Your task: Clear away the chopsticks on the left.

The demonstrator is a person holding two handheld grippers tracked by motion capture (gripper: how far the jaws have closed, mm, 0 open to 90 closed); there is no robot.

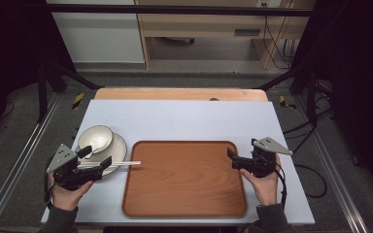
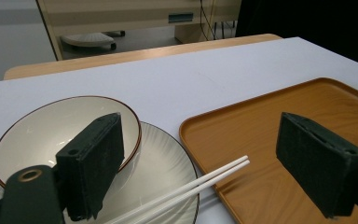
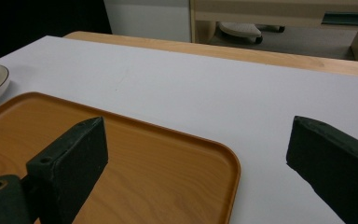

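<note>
A cream bowl sits on a ribbed white plate at the table's left. White chopsticks lie across the plate, their tips over the left rim of the brown wooden tray. My left gripper is open, its jaws standing wide either side of the chopsticks without pressing on them. My right gripper is open and holds nothing, at the tray's right rim.
The white tabletop stretches bare behind the tray, with a wooden edge at its far side. Black frame posts stand beside the table. Cabinets stand on the floor beyond.
</note>
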